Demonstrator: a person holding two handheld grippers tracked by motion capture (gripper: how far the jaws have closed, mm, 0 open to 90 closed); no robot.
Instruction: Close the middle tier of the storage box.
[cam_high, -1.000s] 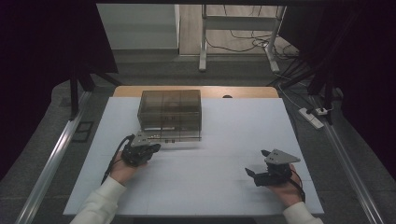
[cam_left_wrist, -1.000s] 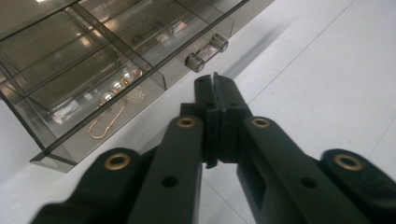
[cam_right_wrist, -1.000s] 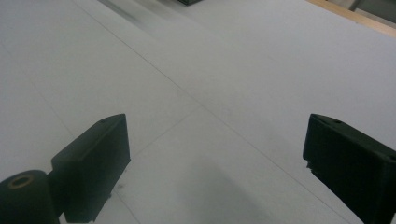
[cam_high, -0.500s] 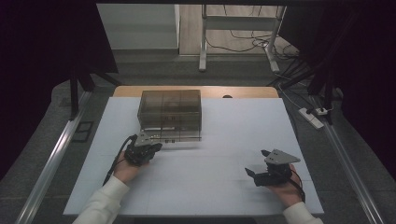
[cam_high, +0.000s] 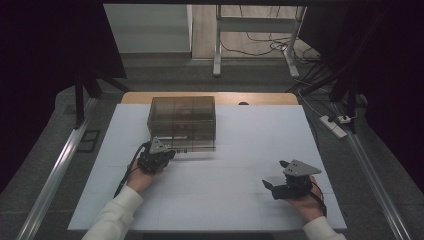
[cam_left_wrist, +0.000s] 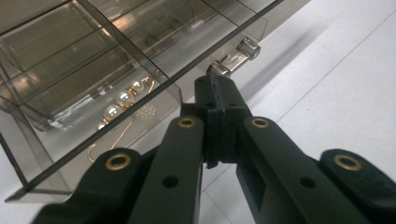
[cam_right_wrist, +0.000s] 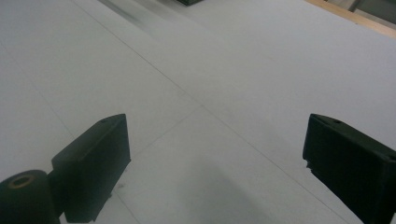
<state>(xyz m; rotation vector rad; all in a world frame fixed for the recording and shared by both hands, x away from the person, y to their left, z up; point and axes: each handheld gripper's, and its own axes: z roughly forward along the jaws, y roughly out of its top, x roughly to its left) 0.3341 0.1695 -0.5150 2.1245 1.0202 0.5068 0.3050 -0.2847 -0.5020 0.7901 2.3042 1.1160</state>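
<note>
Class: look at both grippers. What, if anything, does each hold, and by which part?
The left gripper is shut just short of the drawer's clear handle; whether it grips it cannot be told. The right gripper is open, holding nothing.

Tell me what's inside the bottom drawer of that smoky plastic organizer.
In the left gripper view, the drawer holds a pearl-and-gold jewellery piece with a thin gold wire loop. The left gripper covers the drawer's near right part, so anything there is hidden.

High view down on white table (cam_high: 240, 165); gripper views close along their jaws, same tabletop.
</note>
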